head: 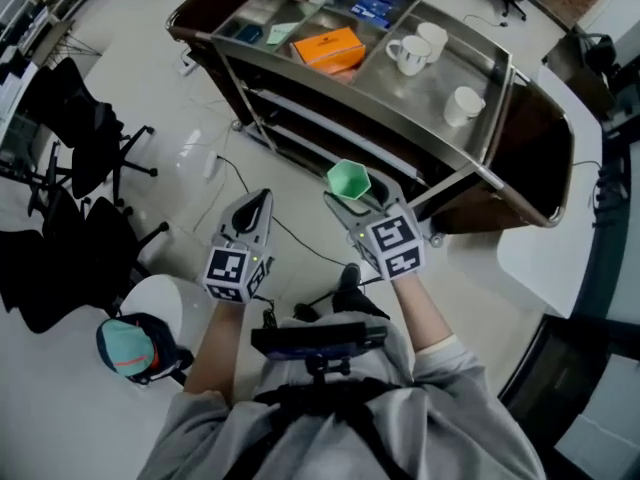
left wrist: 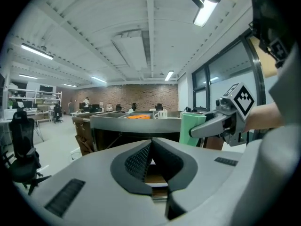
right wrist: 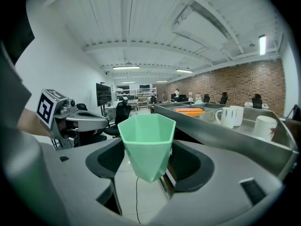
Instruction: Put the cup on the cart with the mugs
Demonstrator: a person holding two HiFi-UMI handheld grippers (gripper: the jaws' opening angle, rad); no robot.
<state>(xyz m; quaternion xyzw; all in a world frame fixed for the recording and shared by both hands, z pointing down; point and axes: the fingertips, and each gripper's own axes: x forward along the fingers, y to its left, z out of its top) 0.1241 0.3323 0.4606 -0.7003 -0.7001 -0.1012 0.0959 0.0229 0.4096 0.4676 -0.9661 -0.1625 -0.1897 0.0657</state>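
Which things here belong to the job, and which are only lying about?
For the job: green cup, held in the right gripper; steel cart; white mugs.
Lying about: orange box; blue packet; office chairs.

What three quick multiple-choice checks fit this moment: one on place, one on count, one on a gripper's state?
1. Where is the green cup relative to the cart? A on its top tray; B off it, in the right gripper; C on its lower shelf.
2. How many white mugs stand on it? A one; B three; C five.
3. The left gripper is: A shut, empty; B shut on a mug; C open.
B: its jaws clamp the cup. B: the head view shows three. A: its jaws meet on nothing.
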